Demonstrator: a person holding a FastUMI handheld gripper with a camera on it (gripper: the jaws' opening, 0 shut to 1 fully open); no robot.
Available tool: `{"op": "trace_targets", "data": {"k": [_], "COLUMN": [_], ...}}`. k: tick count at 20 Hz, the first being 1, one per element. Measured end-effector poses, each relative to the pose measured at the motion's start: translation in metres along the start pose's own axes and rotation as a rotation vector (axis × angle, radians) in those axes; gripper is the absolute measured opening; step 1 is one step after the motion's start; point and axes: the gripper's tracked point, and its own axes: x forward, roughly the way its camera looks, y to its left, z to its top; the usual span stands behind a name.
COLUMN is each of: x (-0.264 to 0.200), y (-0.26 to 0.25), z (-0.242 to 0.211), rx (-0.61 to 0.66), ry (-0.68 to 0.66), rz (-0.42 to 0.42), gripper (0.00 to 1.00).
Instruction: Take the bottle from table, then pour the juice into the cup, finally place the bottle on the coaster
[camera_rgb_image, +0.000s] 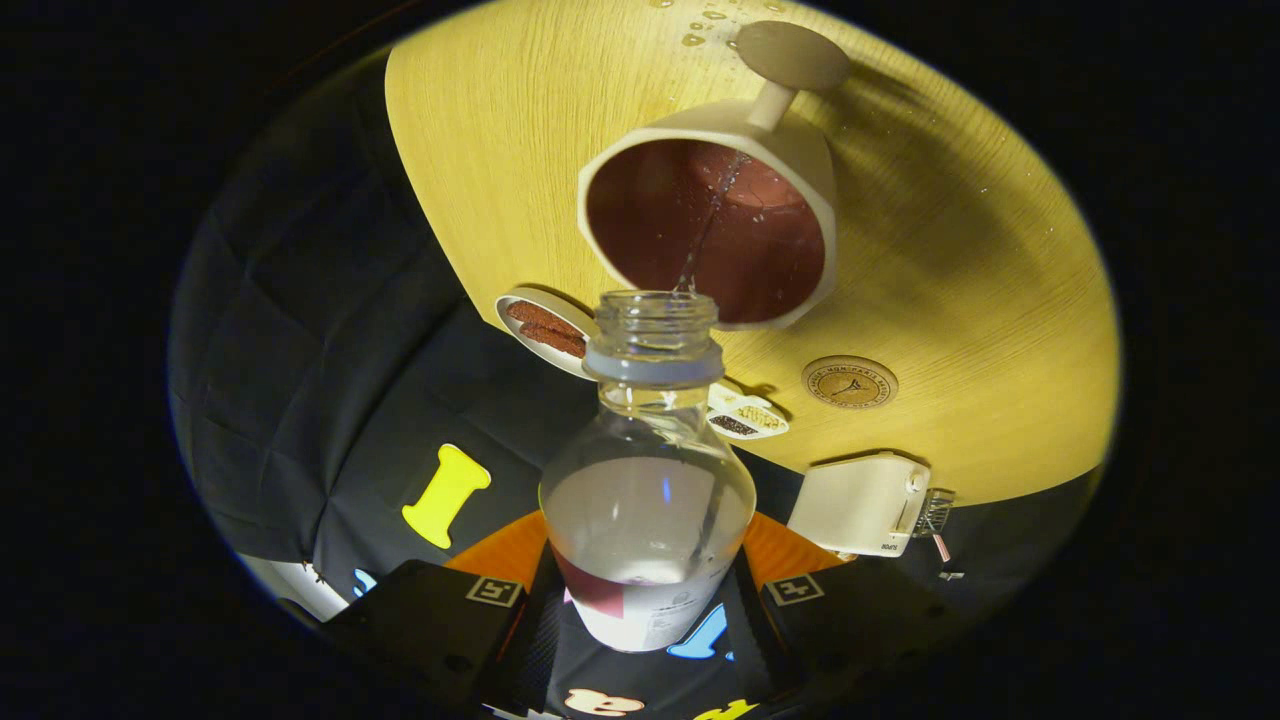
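Pouring into cup (715, 225), fingers (520, 640) clamping bottle (647, 500), base hidden

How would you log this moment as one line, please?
phase: pouring | fingers: shut on bottle, tilted | stream entering cup | coaster: bare

Yellow wood table (980, 300) w/ water drops, small dish (545, 328) of brown bits, white box (860, 503), snack packet (745, 415)

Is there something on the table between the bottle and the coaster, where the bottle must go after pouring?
Nothing visible blocks it. The hand-held gripper holds the bottle, tipped over the cup; the coaster lies bare beside the cup.
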Motion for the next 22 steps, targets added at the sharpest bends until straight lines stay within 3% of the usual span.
{"op": "trace_targets", "data": {"k": [22], "x": [0.003], "y": [-0.004], "z": [-0.015], "rx": [0.038], "ry": [0.017], "rz": [-0.039], "gripper": [0.73]}}
